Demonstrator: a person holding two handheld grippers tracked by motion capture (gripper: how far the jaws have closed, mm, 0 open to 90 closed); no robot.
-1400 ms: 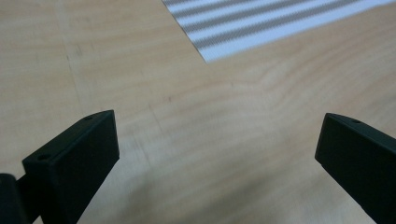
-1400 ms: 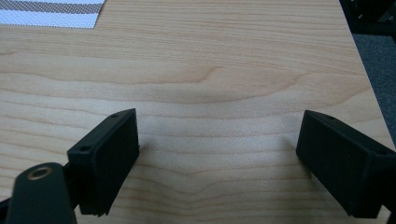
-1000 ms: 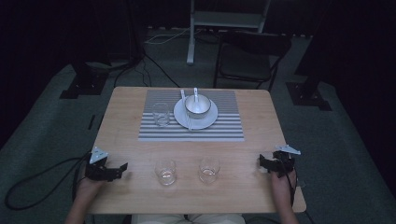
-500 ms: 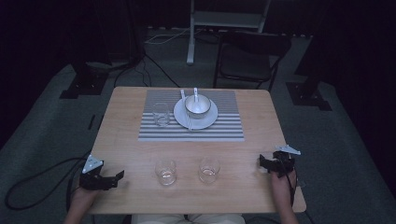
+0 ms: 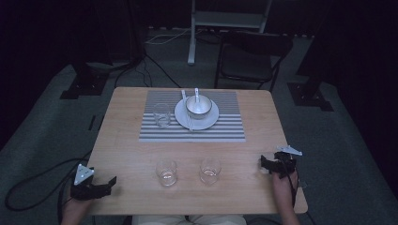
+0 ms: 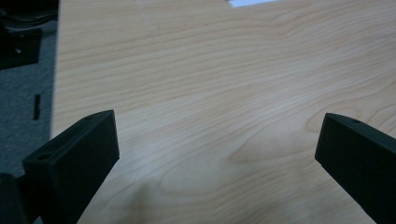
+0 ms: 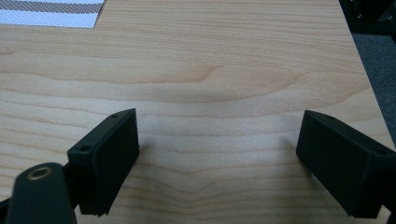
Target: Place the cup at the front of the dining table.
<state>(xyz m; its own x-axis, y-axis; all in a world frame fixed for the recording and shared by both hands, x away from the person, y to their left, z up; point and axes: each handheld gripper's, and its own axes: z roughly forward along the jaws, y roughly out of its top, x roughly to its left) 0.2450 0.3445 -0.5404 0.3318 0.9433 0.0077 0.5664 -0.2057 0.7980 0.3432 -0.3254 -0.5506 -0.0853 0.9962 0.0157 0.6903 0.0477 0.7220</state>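
Two empty glasses stand near the table's front, one (image 5: 166,172) left of the other (image 5: 210,169). A third glass (image 5: 162,114) stands on the left part of the striped placemat (image 5: 225,131). On the mat a white plate (image 5: 180,117) carries a bowl (image 5: 198,107) with a spoon (image 5: 196,93), and chopsticks (image 5: 186,112) lie across the plate. My left gripper (image 5: 110,181) hangs open at the front left corner, over bare wood (image 6: 219,135). My right gripper (image 5: 263,162) is open near the front right edge, nothing between its jaws (image 7: 219,140).
The wooden table (image 5: 126,150) has its left edge close to my left gripper and its right edge close to my right one. A dark chair (image 5: 248,56) and stand legs (image 5: 192,42) are behind the table. Cables trail on the grey floor (image 5: 42,140).
My left gripper has drawn back toward the front left corner of the table. The right gripper has held its place. The glasses and dishes have not moved.
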